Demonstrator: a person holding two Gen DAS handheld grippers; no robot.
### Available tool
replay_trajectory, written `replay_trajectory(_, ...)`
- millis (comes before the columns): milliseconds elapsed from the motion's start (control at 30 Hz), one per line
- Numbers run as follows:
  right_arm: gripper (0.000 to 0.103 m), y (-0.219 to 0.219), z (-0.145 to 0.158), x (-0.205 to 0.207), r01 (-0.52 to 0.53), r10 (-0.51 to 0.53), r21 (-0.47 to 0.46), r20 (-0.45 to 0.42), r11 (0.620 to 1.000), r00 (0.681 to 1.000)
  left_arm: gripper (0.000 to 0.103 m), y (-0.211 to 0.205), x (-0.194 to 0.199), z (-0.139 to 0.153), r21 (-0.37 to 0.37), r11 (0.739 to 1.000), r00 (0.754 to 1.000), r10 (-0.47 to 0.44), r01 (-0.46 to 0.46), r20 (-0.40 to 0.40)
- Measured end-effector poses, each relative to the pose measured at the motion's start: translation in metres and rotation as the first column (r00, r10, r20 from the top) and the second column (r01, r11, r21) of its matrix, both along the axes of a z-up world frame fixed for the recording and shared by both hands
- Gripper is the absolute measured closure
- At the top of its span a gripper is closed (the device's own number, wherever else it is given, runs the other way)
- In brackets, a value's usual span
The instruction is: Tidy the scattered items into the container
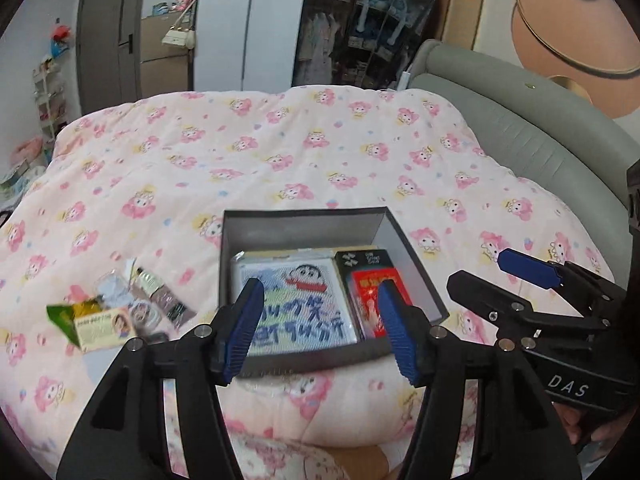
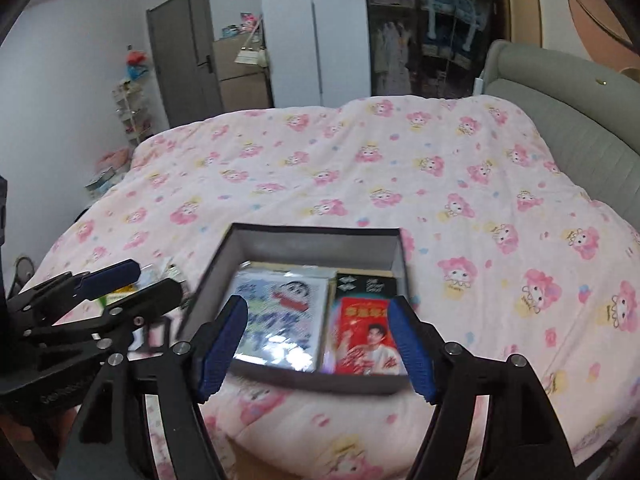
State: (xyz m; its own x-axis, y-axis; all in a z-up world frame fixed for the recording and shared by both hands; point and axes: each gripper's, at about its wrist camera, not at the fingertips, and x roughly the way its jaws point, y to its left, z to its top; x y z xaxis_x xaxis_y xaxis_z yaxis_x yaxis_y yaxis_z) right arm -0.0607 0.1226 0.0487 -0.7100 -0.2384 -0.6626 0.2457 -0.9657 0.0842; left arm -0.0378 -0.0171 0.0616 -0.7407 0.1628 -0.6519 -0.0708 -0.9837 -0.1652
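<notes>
Bed: a wide bed under a pink quilt point(image 1: 280, 152) printed with cartoon figures; a grey padded headboard point(image 1: 520, 120) curves along its right side.
Box: a dark open box point(image 1: 304, 224) sits on the quilt near the front edge, holding a cartoon picture pack point(image 1: 296, 300), a red packet point(image 2: 360, 336) and a black packet point(image 2: 364, 282) side by side.
Loose items: a small heap of packets and sachets point(image 1: 120, 308) lies on the quilt just left of the box, outside it.
Left tongs point(image 1: 320, 324): spread, nothing between them, hanging above the box.
Right tongs point(image 2: 316, 344): spread wide, empty, above the box too.
Room: grey door point(image 2: 184, 52), white wardrobe point(image 1: 248, 20), open closet point(image 1: 340, 32) with clothes, shelf rack point(image 2: 132, 112) by the wall.
</notes>
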Motion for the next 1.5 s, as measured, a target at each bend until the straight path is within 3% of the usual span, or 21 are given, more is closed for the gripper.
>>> replay_trajectory(100, 0.033, -0.007, 0.001, 0.016, -0.010, 0.010, -0.011, -0.001, 1.000, 1.000, 0.043, -0.009, 0.017, -0.002, 0.015, 1.000, 1.000, 0.019, -0.019, 0.010)
replay_trajectory(267, 0.033, -0.029, -0.010, 0.029, -0.068, 0.068, -0.007, -0.002, 0.998, 0.998, 0.045, -0.027, 0.035, -0.016, -0.033, 0.997, 0.997, 0.073, -0.073, 0.020)
replay_trajectory(367, 0.033, -0.053, -0.021, 0.022, -0.124, 0.124, 0.001, 0.053, 0.992, 0.991, 0.048, -0.052, 0.042, -0.027, 0.025, 0.992, 0.991, 0.119, -0.120, 0.054)
replay_trajectory(500, 0.033, -0.092, -0.025, 0.021, -0.244, 0.246, -0.037, 0.045, 0.969, 0.968, 0.047, -0.099, 0.056, -0.043, 0.072, 0.977, 0.978, 0.193, -0.198, 0.073)
replay_trajectory(667, 0.034, -0.160, -0.062, -0.008, -0.341, 0.350, -0.078, 0.177, 0.937, 0.920, 0.048, -0.167, 0.065, -0.078, 0.095, 0.942, 0.940, 0.304, -0.321, 0.156)
replay_trajectory(767, 0.035, -0.197, -0.080, -0.021, -0.379, 0.384, -0.064, 0.205, 0.923, 0.900, 0.050, -0.210, 0.067, -0.100, 0.089, 0.909, 0.901, 0.385, -0.408, 0.201)
replay_trajectory(867, 0.037, -0.226, -0.095, -0.031, -0.423, 0.426, -0.065, 0.232, 0.904, 0.874, 0.060, -0.248, 0.065, -0.126, 0.113, 0.874, 0.866, 0.435, -0.472, 0.248)
replay_trajectory(900, 0.046, -0.232, -0.102, -0.035, -0.433, 0.435, -0.064, 0.248, 0.899, 0.866, 0.064, -0.256, 0.063, -0.134, 0.122, 0.868, 0.860, 0.439, -0.481, 0.261)
replay_trajectory(933, 0.066, -0.242, -0.113, -0.042, -0.437, 0.431, -0.044, 0.274, 0.899, 0.860, 0.066, -0.265, 0.060, -0.146, 0.133, 0.860, 0.851, 0.444, -0.493, 0.279)
replay_trajectory(1000, 0.078, -0.255, -0.132, -0.052, -0.422, 0.392, 0.033, 0.314, 0.906, 0.865, 0.069, -0.281, 0.053, -0.166, 0.142, 0.844, 0.831, 0.455, -0.517, 0.320)
replay_trajectory(1100, 0.078, -0.268, -0.155, -0.063, -0.436, 0.399, 0.024, 0.359, 0.900, 0.844, 0.070, -0.297, 0.045, -0.192, 0.170, 0.831, 0.816, 0.445, -0.530, 0.369)
replay_trajectory(1267, 0.078, -0.293, -0.183, -0.078, -0.478, 0.437, -0.009, 0.418, 0.878, 0.796, 0.068, -0.303, 0.034, -0.206, 0.207, 0.847, 0.837, 0.390, -0.490, 0.383)
replay_trajectory(1400, 0.078, -0.306, -0.211, -0.093, -0.474, 0.425, -0.021, 0.482, 0.880, 0.766, 0.064, -0.311, 0.026, -0.220, 0.198, 0.838, 0.816, 0.396, -0.509, 0.420)
replay_trajectory(1500, 0.078, -0.308, -0.225, -0.103, -0.455, 0.419, -0.063, 0.518, 0.888, 0.746, 0.063, -0.316, 0.020, -0.230, 0.233, 0.829, 0.816, 0.379, -0.509, 0.435)
